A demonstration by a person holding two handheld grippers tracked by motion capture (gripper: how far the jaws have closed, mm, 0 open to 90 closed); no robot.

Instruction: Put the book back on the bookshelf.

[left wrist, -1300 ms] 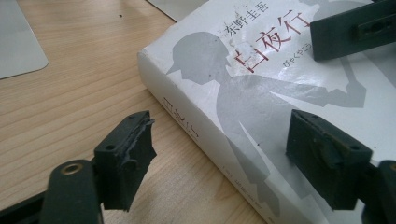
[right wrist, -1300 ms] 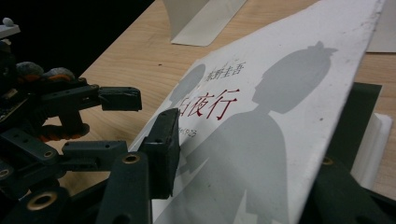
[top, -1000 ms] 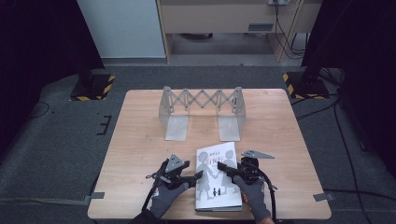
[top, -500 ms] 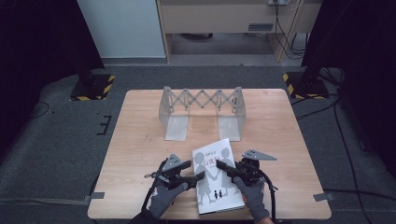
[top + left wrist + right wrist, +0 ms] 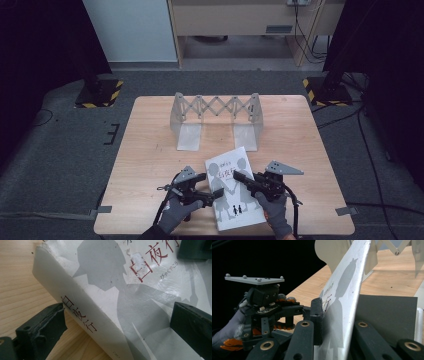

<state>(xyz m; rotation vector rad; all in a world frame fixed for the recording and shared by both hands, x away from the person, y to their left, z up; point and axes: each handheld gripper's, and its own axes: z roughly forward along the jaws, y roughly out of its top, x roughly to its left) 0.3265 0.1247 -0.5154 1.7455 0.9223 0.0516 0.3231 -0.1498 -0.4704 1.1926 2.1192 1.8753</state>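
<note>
A white book [image 5: 235, 200] with grey figure silhouettes and red lettering lies near the table's front edge. My right gripper [image 5: 236, 176] is shut on the front cover [image 5: 347, 285]. Its jaws have just closed and hold the cover tilted up off a dark grey inner page [image 5: 387, 315]. My left gripper [image 5: 212, 196] stands open at the book's left side, its jaws having just been opening. In the left gripper view one jaw rests on the wood beside the spine [image 5: 82, 315], the other hangs over the cover [image 5: 100, 277], and neither presses on it.
A folding metal scissor rack [image 5: 216, 117] stands at the back middle of the wooden table [image 5: 150, 150]. Dark floor surrounds the table, with yellow-and-black stand bases [image 5: 97, 95] at both back corners.
The left gripper's jaws have spread apart. The right gripper has risen slightly with the cover pinched in it, and the book's far edge has turned a little.
</note>
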